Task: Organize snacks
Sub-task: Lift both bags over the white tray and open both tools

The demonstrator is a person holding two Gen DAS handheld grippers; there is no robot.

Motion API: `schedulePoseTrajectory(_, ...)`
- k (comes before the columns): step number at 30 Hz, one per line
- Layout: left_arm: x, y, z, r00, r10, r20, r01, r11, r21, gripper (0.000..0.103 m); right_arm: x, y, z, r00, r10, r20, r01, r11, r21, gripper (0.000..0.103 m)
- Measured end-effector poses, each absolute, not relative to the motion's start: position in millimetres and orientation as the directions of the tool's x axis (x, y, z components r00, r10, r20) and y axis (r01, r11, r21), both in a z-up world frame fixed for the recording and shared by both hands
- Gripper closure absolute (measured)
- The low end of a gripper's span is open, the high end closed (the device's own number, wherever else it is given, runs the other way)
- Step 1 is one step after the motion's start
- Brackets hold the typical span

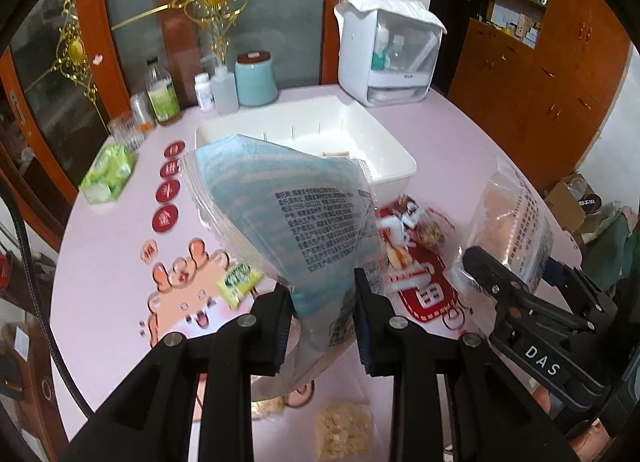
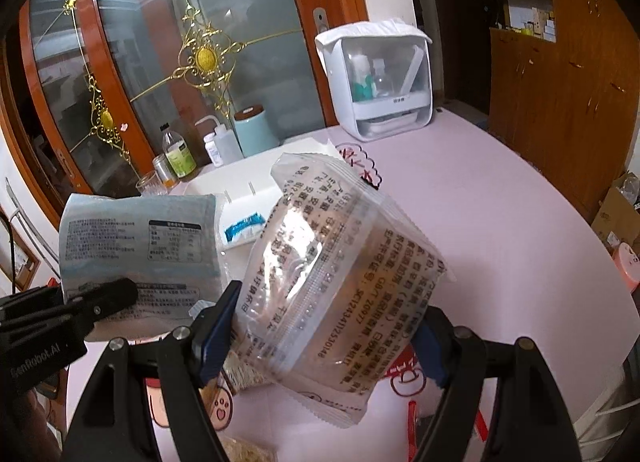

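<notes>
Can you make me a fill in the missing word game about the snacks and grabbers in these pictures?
1. The left gripper pinches a packet that is white and ____.
2. The right gripper holds a ____ see-through packet.
3. The white bin sits on a table coloured ____.

Missing words: blue; clear; pink
</notes>
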State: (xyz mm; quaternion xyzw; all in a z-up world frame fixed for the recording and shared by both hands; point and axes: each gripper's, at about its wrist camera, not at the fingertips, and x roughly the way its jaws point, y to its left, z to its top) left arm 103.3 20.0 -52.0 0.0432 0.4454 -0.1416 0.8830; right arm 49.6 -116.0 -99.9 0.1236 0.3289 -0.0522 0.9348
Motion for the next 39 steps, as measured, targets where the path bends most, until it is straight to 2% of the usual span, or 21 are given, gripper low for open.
schedulePoseTrajectory(13, 156.0, 21.0, -28.0, 0.633, -0.180, -0.753, 0.269, 0.963, -0.004, 0.077, 85.5, -111.2, -73.7, 0.828, -0.054, -0.558, 0.186, 0.966, 0.181, 0.026)
schedulePoseTrajectory(20, 189.9, 22.3, -17.7, 0.667, -0.177, -0.724, 0.254, 0.967, -0.002, 0.077, 116.2, -123.4, -57.9, 0.852, -0.037, -0.522, 0.174, 0.961, 0.216, 0.026)
schedulePoseTrajectory(25, 213.9, 25.2, -15.6, 0.682, -0.174, -0.711, 0.233, 0.972, -0.014, 0.077, 139.4, -128.5, -47.2, 0.865, -0.063, -0.498, 0.178, 0.966, 0.186, 0.026)
schedulePoseTrajectory(31, 240.2, 32.7, -20.6, 0.680, -0.179, -0.711, 0.210, 0.977, -0.045, 0.077, 168.7, -146.5, -48.5, 0.859, 0.089, -0.504, 0.086, 0.945, 0.314, 0.026)
schedulePoseTrajectory(39, 272.8, 50.6, -24.9, 0.690, -0.172, -0.703, 0.177, 0.982, -0.066, 0.077, 210.7, -144.5, -49.3, 0.828, 0.074, -0.555, 0.097, 0.958, 0.271, 0.026)
